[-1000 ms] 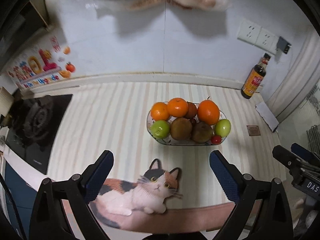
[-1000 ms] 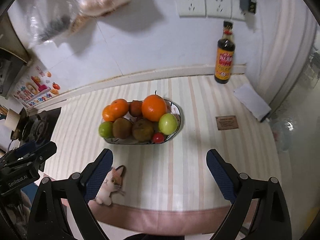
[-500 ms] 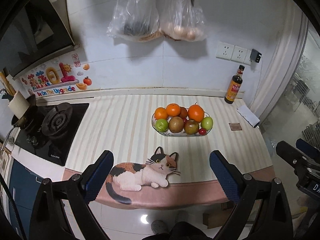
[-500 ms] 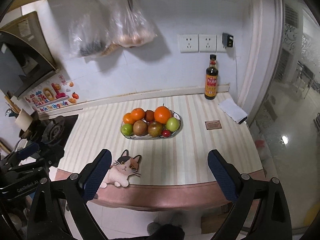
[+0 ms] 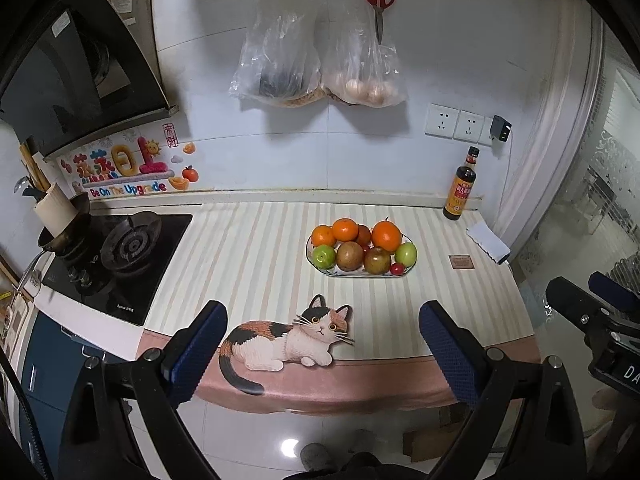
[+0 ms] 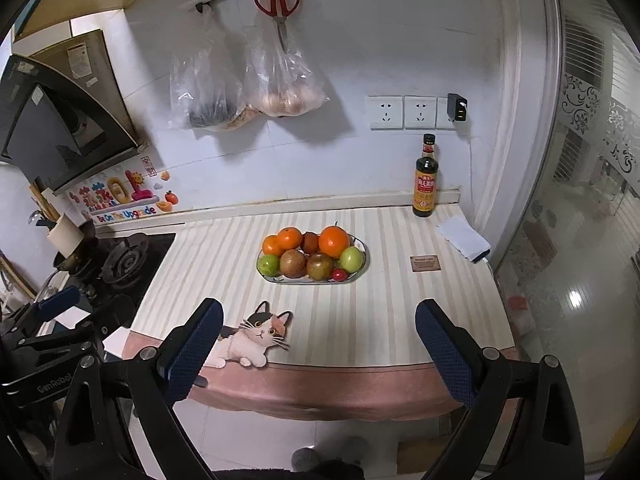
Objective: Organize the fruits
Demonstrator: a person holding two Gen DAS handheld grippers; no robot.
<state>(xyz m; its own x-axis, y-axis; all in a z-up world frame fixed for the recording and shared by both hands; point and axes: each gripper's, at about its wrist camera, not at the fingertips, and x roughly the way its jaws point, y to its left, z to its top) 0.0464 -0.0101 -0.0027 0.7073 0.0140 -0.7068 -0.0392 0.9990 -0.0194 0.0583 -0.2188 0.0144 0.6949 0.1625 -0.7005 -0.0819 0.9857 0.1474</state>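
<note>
Orange, green and brown fruits (image 5: 362,246) piled in oval ceramic dish (image 6: 280,278), mid striped counter (image 5: 256,248). Left gripper (image 5: 322,350) and right gripper (image 6: 318,344) spread wide, empty, off counter's front edge. Fruit looks fully gathered; next move, if any: reach forward.

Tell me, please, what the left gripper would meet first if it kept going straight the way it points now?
Probably the striped countertop near the cat picture, before the fruit plate. The open left gripper hangs off the counter's front edge; depth is unclear.
</note>
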